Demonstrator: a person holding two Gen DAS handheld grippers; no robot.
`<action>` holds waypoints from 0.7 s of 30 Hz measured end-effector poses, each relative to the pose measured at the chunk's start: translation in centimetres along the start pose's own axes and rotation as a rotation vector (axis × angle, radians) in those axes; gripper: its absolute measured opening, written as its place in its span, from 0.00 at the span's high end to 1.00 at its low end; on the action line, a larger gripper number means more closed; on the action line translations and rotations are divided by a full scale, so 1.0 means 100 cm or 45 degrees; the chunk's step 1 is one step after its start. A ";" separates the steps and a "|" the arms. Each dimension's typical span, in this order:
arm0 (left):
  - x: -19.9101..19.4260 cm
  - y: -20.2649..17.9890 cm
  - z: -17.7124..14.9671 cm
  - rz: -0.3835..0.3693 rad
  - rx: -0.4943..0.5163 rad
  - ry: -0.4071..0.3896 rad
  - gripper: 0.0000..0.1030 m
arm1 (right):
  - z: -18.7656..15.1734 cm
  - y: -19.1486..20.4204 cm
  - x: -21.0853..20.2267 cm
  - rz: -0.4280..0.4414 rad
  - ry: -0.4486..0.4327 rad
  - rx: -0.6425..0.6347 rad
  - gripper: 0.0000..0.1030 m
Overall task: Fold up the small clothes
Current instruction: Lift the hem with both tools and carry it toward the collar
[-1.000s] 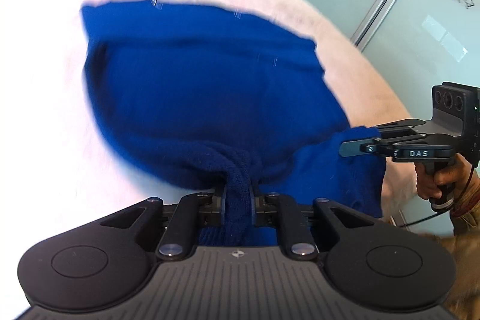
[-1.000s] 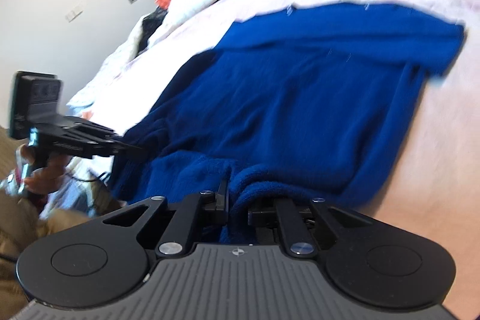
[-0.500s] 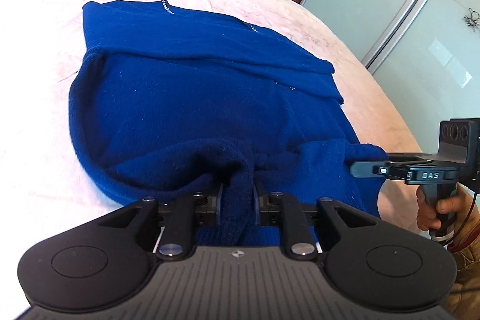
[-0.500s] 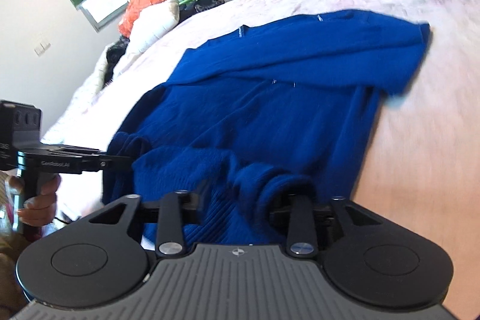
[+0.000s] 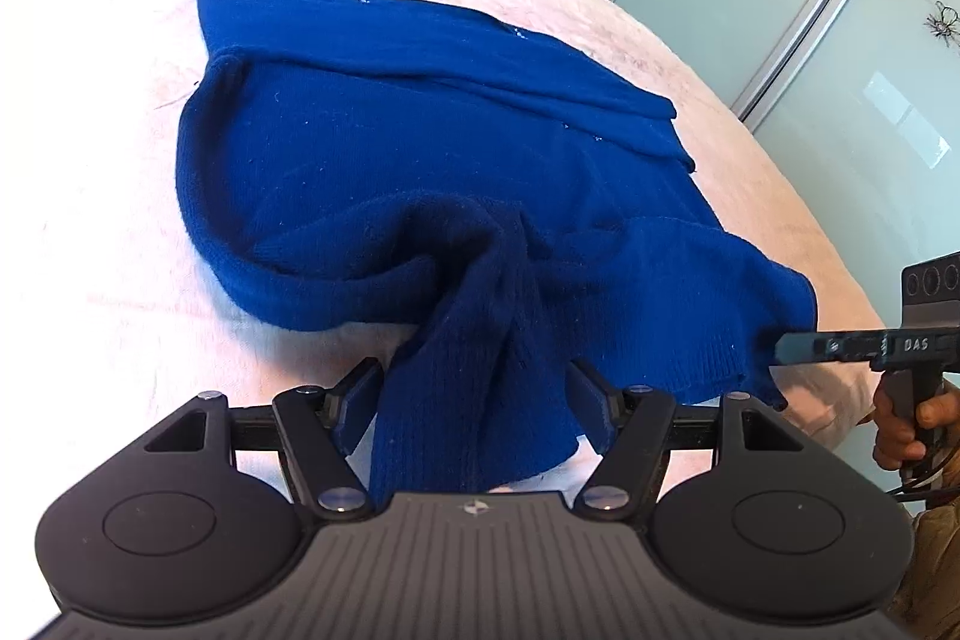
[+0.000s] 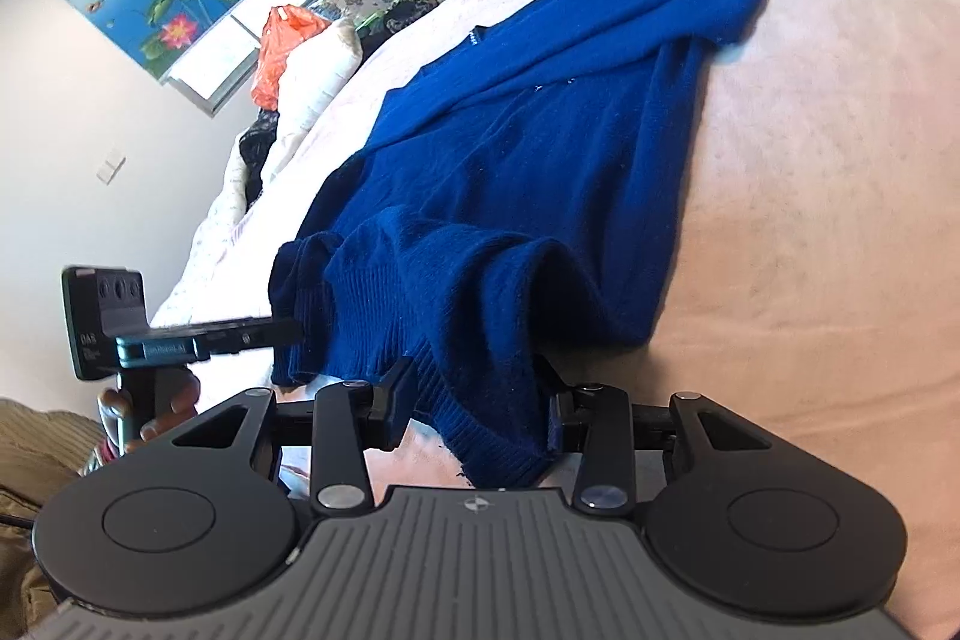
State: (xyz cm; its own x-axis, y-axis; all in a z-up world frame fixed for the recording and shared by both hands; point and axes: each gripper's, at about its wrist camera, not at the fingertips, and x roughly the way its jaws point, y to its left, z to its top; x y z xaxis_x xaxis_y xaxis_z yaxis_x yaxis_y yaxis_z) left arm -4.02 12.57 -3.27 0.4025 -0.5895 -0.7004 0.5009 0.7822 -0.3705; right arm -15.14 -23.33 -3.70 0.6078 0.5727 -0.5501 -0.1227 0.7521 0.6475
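Blue knit sweater (image 5: 432, 148) (ribbed hem, a sleeve folded across its far part) spread flat on the pink bed (image 5: 90, 220). Left gripper (image 5: 477, 400): jaws have just been opening, pads clear of the bunched hem hanging between them. Right gripper (image 6: 474, 412): jaws likewise parted, the hem's other corner draped loosely between them.

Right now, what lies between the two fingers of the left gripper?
In the left wrist view, a bunched fold of the blue sweater lies between the open fingers of the left gripper.
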 end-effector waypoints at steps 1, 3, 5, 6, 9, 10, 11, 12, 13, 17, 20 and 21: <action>0.000 0.000 0.000 -0.005 -0.001 -0.002 0.36 | -0.002 -0.003 -0.004 -0.004 -0.015 0.019 0.50; 0.002 -0.001 -0.001 -0.017 -0.002 0.001 0.36 | -0.004 -0.007 -0.011 -0.036 -0.028 0.041 0.43; 0.003 -0.001 -0.001 -0.015 0.002 0.002 0.36 | -0.008 -0.011 -0.017 -0.033 -0.022 0.052 0.44; 0.004 -0.001 -0.001 -0.016 0.003 0.001 0.36 | -0.010 -0.013 -0.019 -0.025 -0.020 0.061 0.43; 0.006 0.000 -0.001 -0.034 -0.012 -0.003 0.36 | -0.014 -0.012 -0.019 -0.004 0.005 0.032 0.42; 0.006 0.000 -0.001 -0.039 -0.019 -0.003 0.36 | -0.013 -0.011 -0.016 0.014 0.012 0.033 0.42; 0.007 0.001 -0.001 -0.044 -0.026 -0.005 0.36 | -0.013 -0.011 -0.010 0.038 0.014 0.043 0.42; 0.007 0.001 -0.001 -0.051 -0.033 -0.008 0.37 | -0.013 -0.011 -0.005 0.059 0.008 0.052 0.42; 0.008 0.001 -0.001 -0.061 -0.044 -0.011 0.37 | -0.013 -0.013 -0.002 0.083 -0.001 0.066 0.42; 0.009 0.005 -0.001 -0.081 -0.093 -0.017 0.48 | -0.009 -0.012 0.022 0.079 -0.015 0.110 0.68; 0.008 0.007 -0.001 -0.069 -0.093 -0.010 0.60 | -0.010 -0.004 0.028 0.002 -0.041 0.090 0.80; 0.007 0.007 -0.002 -0.070 -0.095 -0.013 0.60 | -0.010 0.001 0.025 -0.035 -0.069 0.068 0.78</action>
State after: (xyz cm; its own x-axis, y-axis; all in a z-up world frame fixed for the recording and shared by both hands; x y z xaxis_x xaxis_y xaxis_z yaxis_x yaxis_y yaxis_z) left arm -3.54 12.72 -4.15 0.3836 -0.6338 -0.6717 0.4641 0.7611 -0.4531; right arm -14.43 -21.52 -5.59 0.6522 0.5322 -0.5398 -0.0637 0.7480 0.6606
